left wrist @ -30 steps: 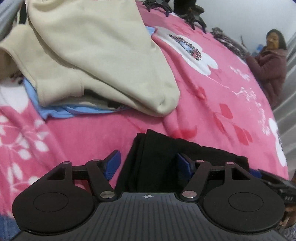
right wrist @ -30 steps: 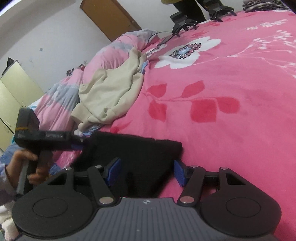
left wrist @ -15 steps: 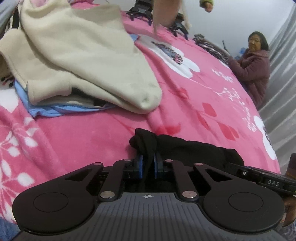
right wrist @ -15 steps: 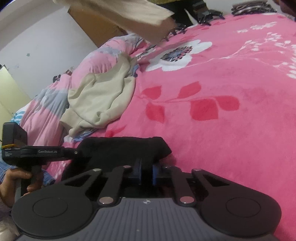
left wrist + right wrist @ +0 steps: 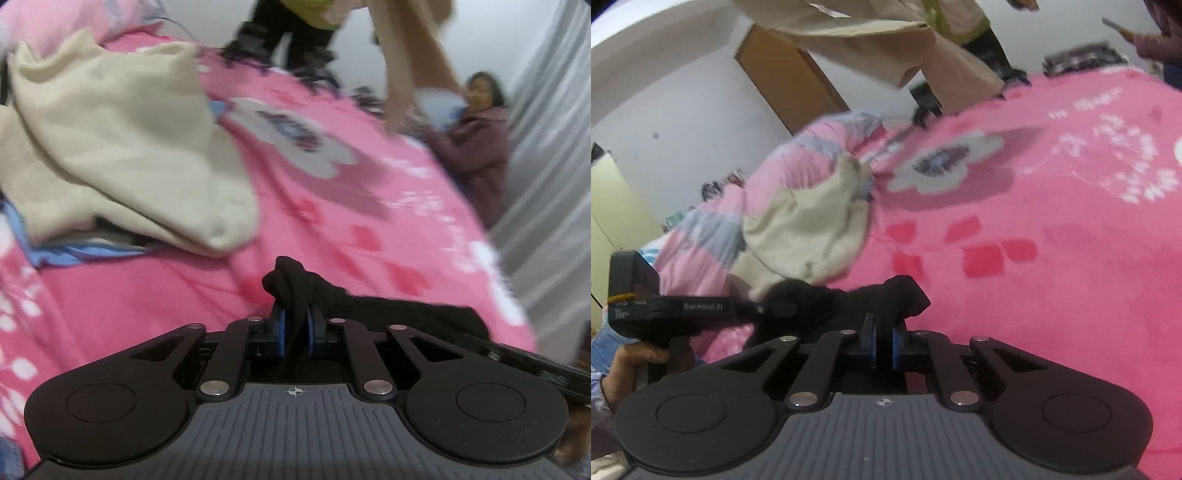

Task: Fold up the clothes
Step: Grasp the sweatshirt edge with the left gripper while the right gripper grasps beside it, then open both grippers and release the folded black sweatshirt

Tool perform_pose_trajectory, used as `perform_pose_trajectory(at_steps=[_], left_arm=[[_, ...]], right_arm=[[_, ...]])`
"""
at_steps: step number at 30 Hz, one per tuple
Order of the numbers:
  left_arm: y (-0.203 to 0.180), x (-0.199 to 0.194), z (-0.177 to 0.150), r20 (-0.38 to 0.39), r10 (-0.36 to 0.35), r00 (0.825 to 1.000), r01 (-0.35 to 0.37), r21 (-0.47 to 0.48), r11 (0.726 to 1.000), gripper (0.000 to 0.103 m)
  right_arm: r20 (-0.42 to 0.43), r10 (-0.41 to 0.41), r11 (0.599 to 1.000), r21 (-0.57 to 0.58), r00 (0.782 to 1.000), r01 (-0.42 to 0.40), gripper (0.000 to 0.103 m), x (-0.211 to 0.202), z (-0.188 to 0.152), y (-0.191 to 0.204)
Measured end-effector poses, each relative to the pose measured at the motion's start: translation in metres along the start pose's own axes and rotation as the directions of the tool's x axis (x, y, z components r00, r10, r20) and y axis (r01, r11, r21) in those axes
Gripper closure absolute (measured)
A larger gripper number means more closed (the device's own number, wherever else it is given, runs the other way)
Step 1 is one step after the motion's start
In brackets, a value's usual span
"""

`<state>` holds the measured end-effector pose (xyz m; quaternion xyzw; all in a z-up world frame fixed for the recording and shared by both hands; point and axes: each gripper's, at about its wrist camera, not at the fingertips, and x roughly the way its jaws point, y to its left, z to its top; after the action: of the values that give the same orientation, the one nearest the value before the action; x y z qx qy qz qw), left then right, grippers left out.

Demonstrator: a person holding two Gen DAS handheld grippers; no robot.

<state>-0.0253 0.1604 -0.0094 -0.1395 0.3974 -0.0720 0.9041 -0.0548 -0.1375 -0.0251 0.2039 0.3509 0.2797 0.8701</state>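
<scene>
A black garment (image 5: pixel 388 310) lies bunched on the pink flowered bedspread (image 5: pixel 332 221). My left gripper (image 5: pixel 295 328) has one corner of it between its blue pads; the jaws are opening slightly while the pads still press the cloth. In the right wrist view the right gripper (image 5: pixel 883 343) is shut on the other corner of the black garment (image 5: pixel 849 302), raised a little off the bed. There the left gripper (image 5: pixel 665 306) shows at the left, held by a hand. The right gripper's body (image 5: pixel 535 365) shows at the edge of the left wrist view.
A cream garment (image 5: pixel 122 147) lies heaped over a blue one (image 5: pixel 74 253) at the left. A standing person shakes out a beige garment (image 5: pixel 868 37) at the far side. Another person (image 5: pixel 480 147) sits by the grey curtain (image 5: pixel 546 184). A rolled quilt (image 5: pixel 713 229) borders the bed.
Both grippers went from open around the black garment to closed on its corners, then rose with it. The beige garment held by the standing person swung into view at the top.
</scene>
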Motion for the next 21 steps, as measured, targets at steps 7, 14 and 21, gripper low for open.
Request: perform_pose_trajectory(at_steps=[7,14,21], left_arm=[[0.007,-0.013,-0.008,0.071,0.201,0.977,-0.200,-0.014,0.980,0.066],[0.008,-0.044,-0.023,0.088,0.210,0.974,-0.209,-0.022,0.978,0.066],[-0.019,-0.045,-0.056,0.076,0.126,0.989,-0.133,0.102,0.986,0.066]], right_arm=[[-0.021,-0.104,0.993,0.054,0.994,0.105,0.079,0.000,-0.010,-0.026],[0.030,-0.187,0.982,0.035,0.982,0.186,0.071,-0.023,-0.007,-0.032],[0.075,-0.130,0.991,-0.004,0.989,0.131,0.066,-0.035,0.003,-0.013]])
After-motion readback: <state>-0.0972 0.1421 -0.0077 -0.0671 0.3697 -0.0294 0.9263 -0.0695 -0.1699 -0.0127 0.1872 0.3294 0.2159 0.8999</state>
